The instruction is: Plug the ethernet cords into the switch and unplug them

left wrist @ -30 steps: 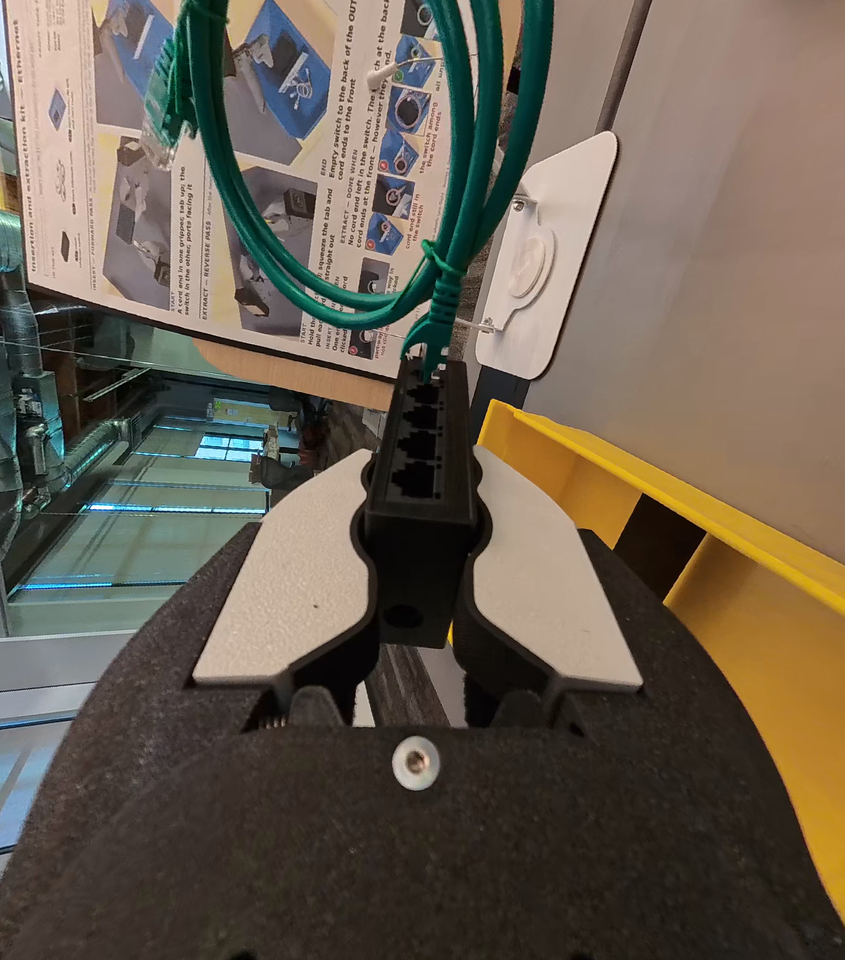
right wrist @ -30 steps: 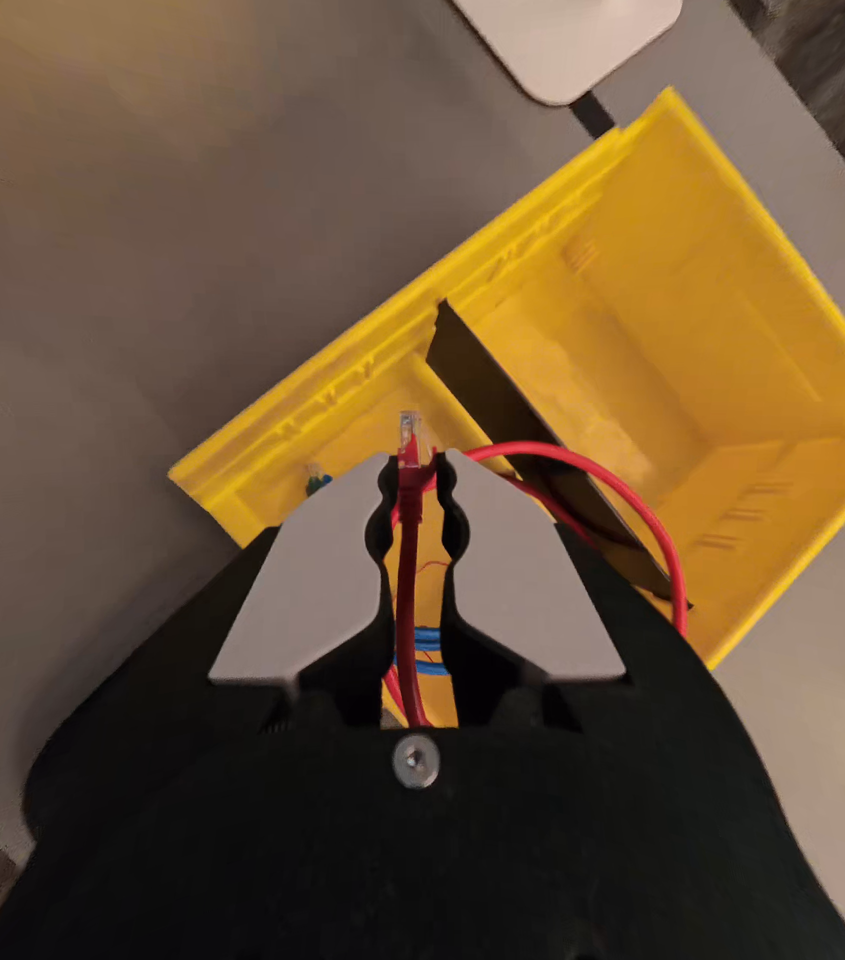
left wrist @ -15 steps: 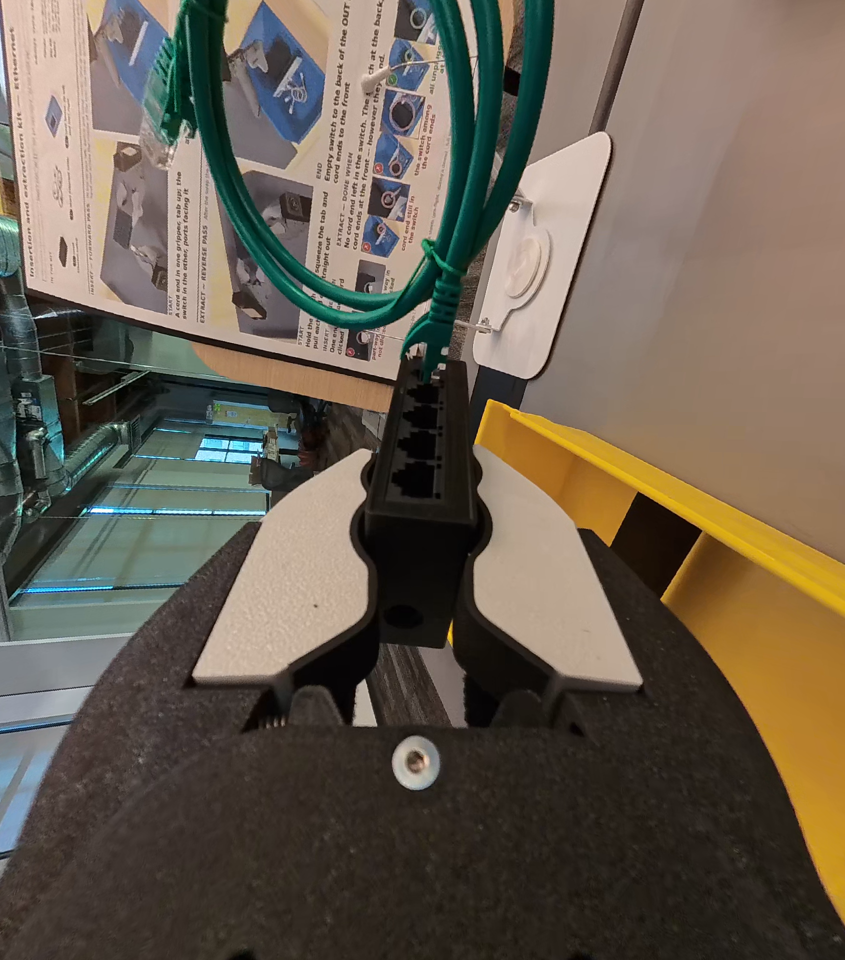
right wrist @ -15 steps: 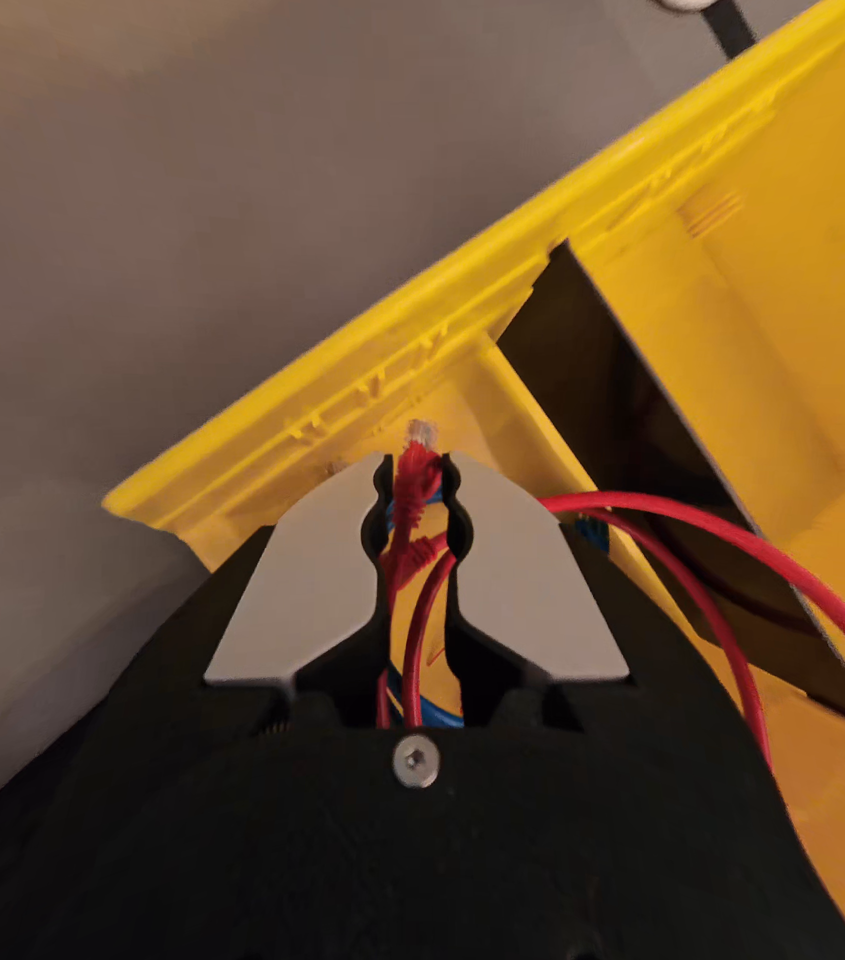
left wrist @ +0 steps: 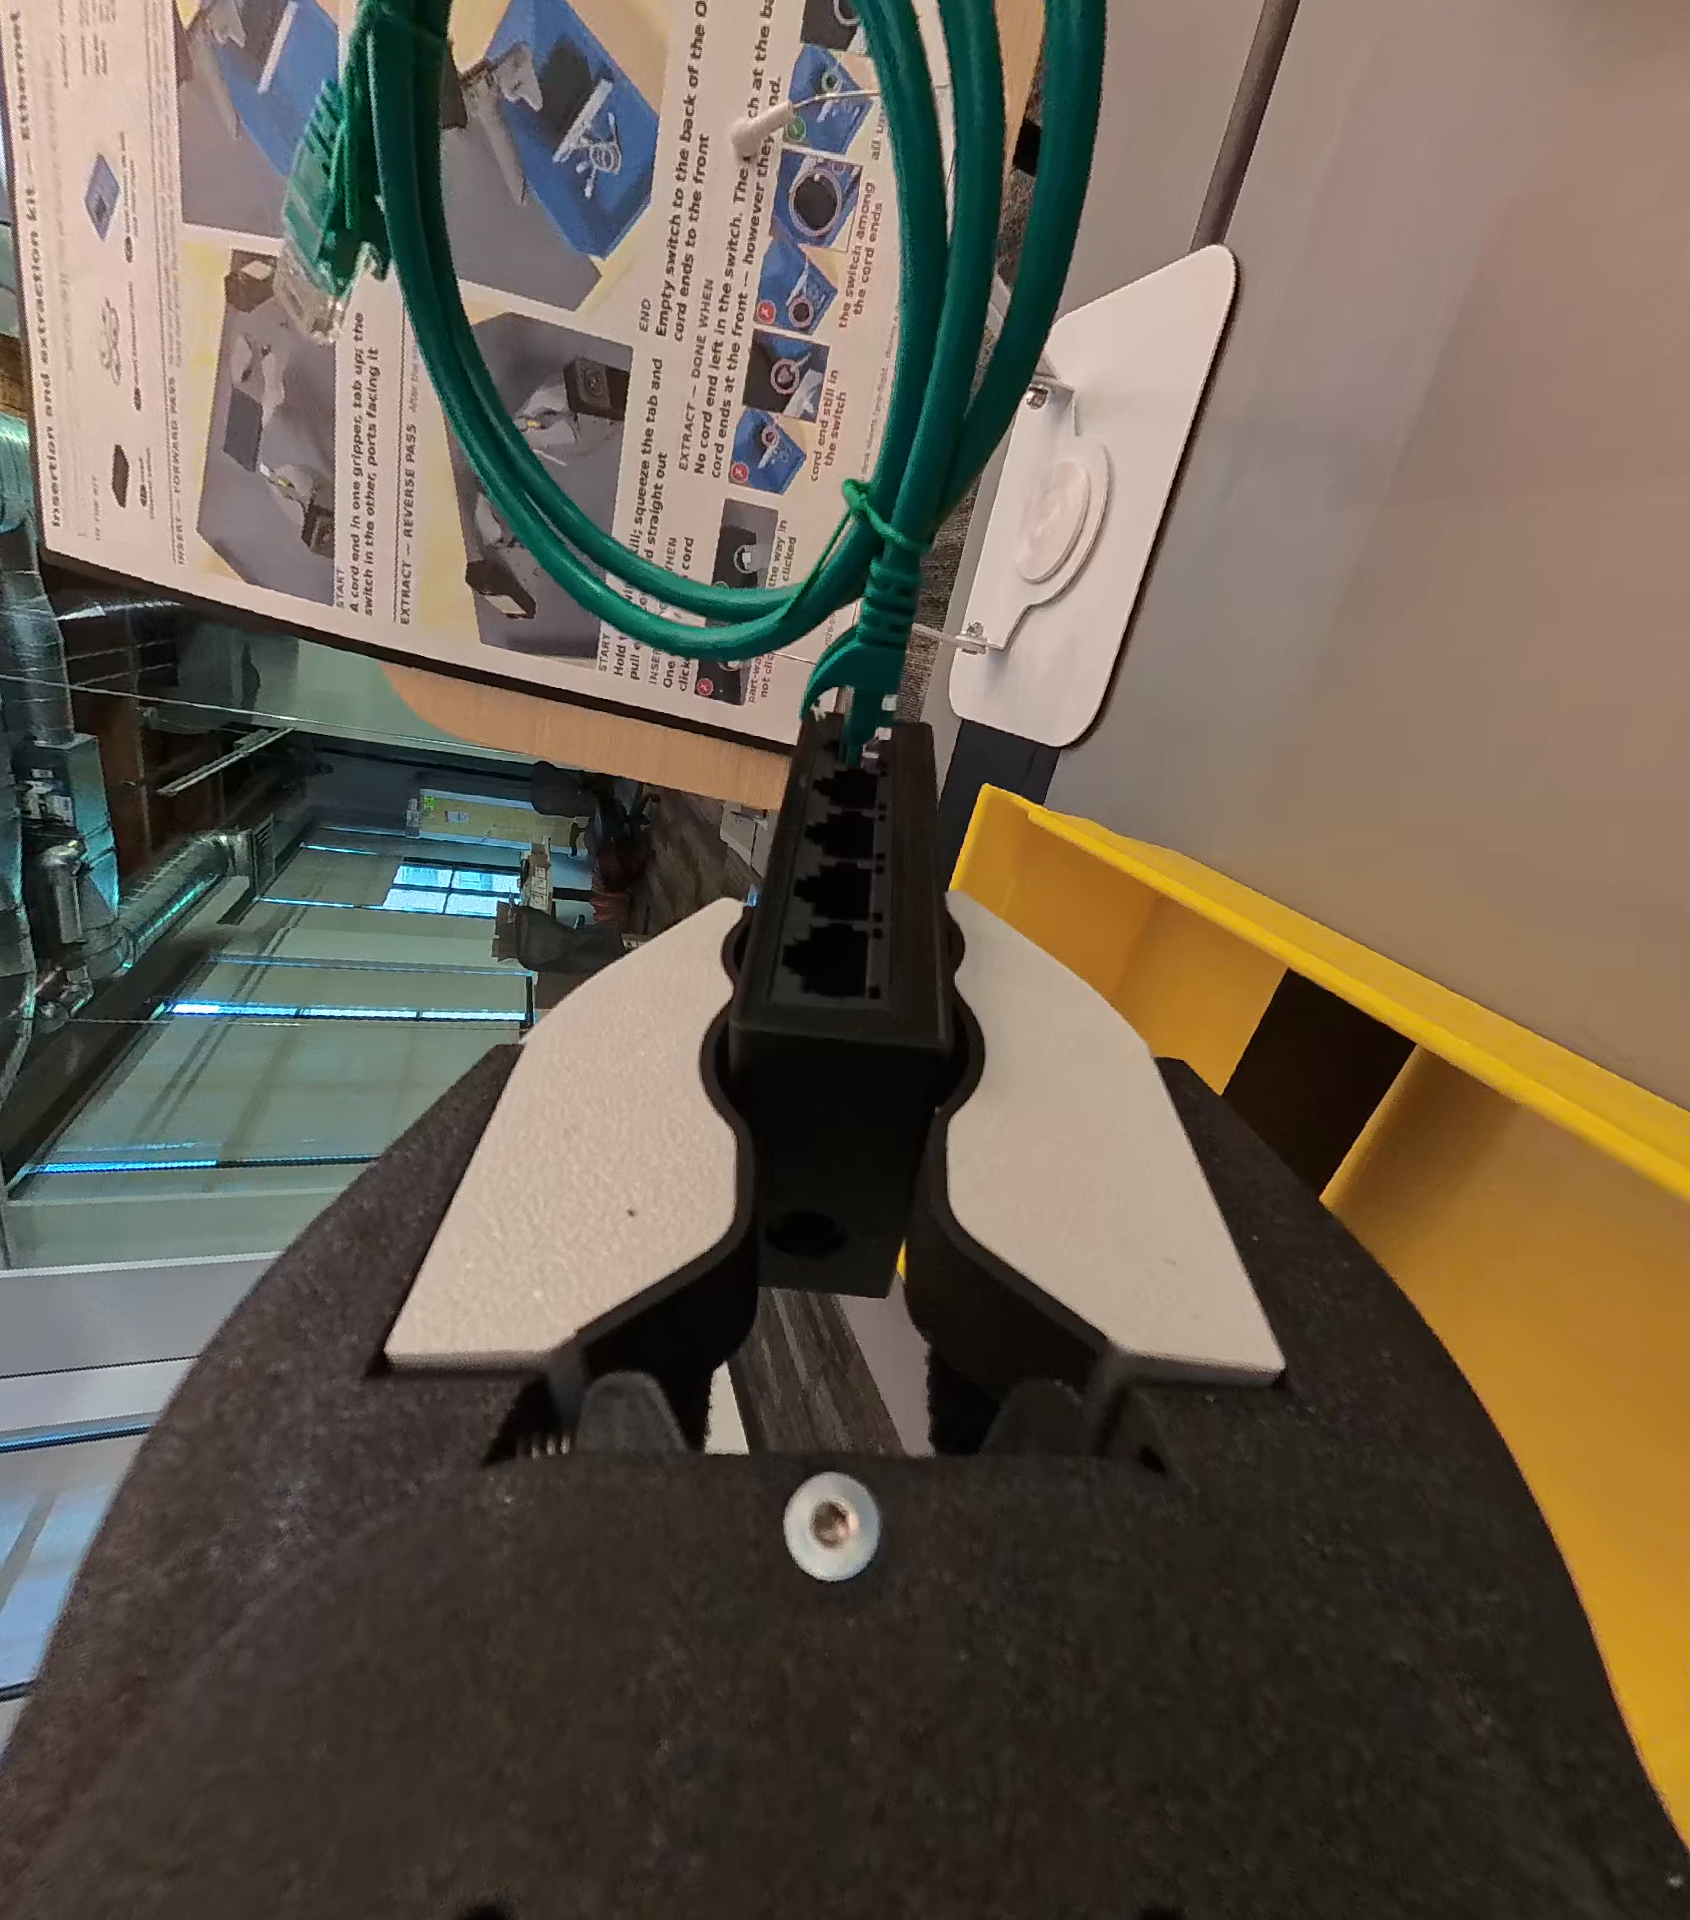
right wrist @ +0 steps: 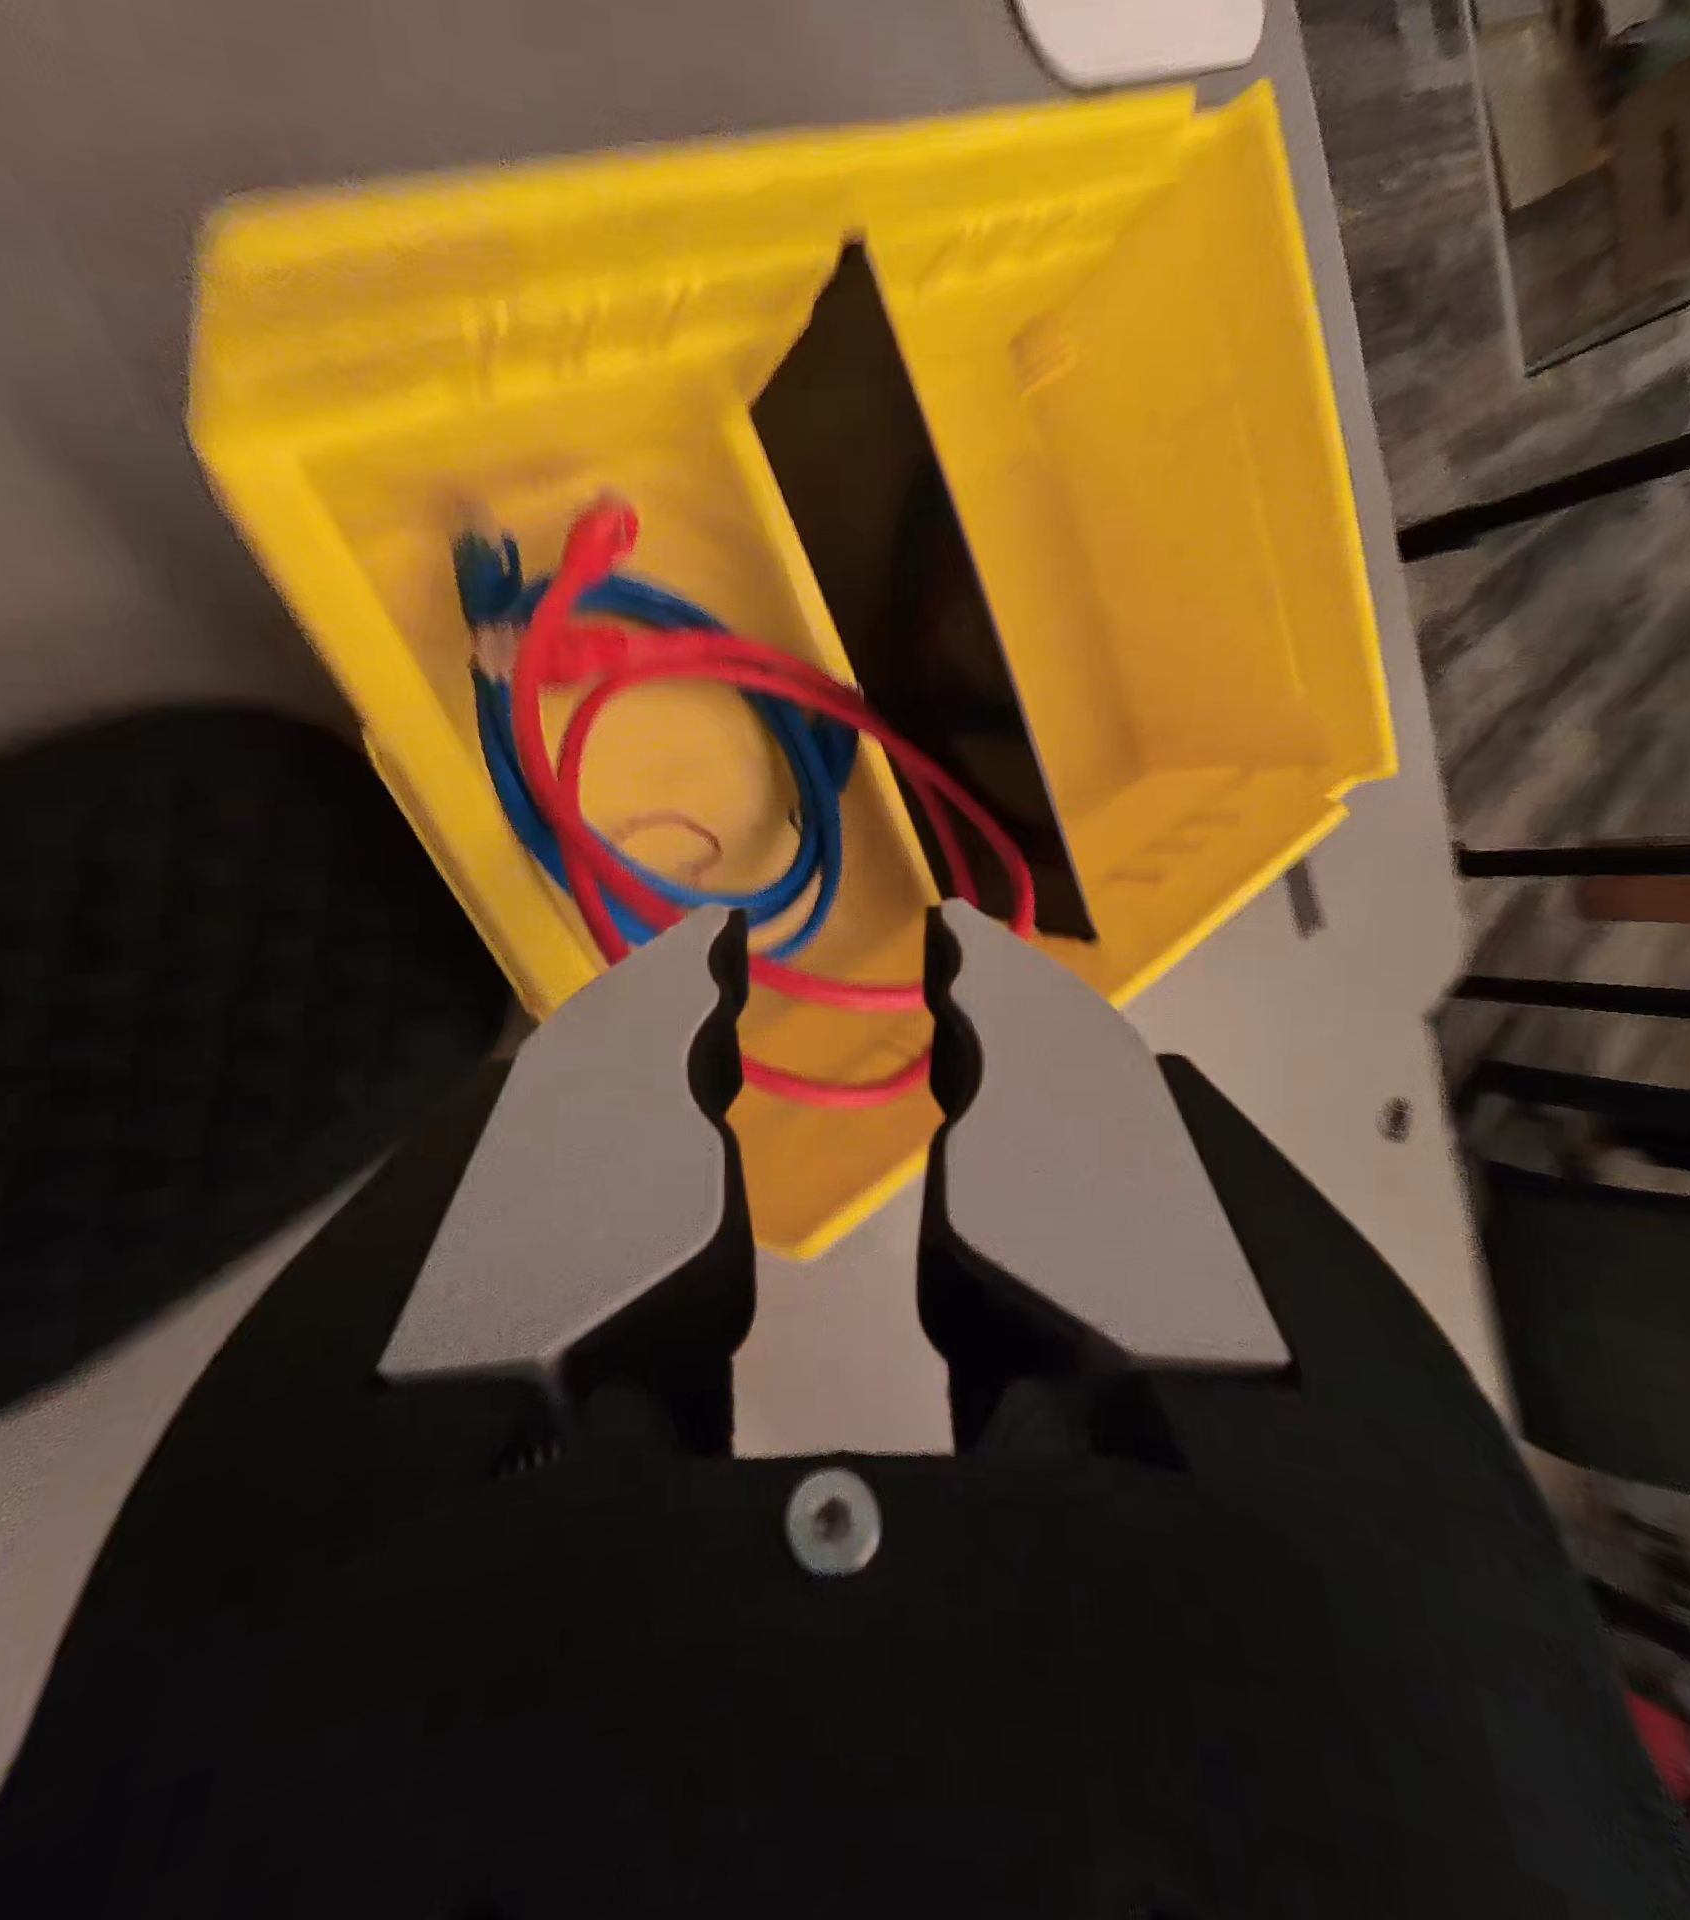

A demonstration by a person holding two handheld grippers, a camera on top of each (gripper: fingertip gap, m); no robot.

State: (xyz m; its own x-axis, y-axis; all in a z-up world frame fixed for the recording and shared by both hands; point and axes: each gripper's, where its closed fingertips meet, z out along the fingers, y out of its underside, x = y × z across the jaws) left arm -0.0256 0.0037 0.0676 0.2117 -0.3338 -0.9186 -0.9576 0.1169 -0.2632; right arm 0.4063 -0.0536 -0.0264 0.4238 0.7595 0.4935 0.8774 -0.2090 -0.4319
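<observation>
Grey tabletop (right wrist: 145, 436) is filling the background in both wrist views, and a printed instruction sheet (left wrist: 550, 343) is lying at its far end in the left wrist view.

A yellow bin (right wrist: 1205, 540) is sitting on the tabletop. A black divider (right wrist: 914, 582) is splitting the bin into two compartments. One compartment is holding the cords; the other is showing only bare yellow floor. A white plate (left wrist: 1101, 468) with a round boss is lying flat just beyond the bin.

The left gripper (left wrist: 846, 935) is clamping the black switch (left wrist: 841, 1039) between its two fingers, which are pressing on the switch's long sides. The switch is pointing away from the camera with its row of ports facing up. The three nearest ports are standing empty.

The green cord (left wrist: 716, 520) is sitting plugged into the farthest port. Its coils are hanging in the air past the switch, bundled with a green tie. Its free plug (left wrist: 316, 260) is dangling apart from the switch, in front of the instruction sheet.

The right gripper (right wrist: 836, 925) is hovering above the near edge of the bin with its fingers spread wide and gripping nothing. This view is showing motion blur.

The red cord (right wrist: 716, 748) is lying coiled in the cord compartment, with one loop draping over the divider. The blue cord (right wrist: 529, 790) is lying coiled under and beside the red cord, touching it. Both cords are resting apart from the switch.
</observation>
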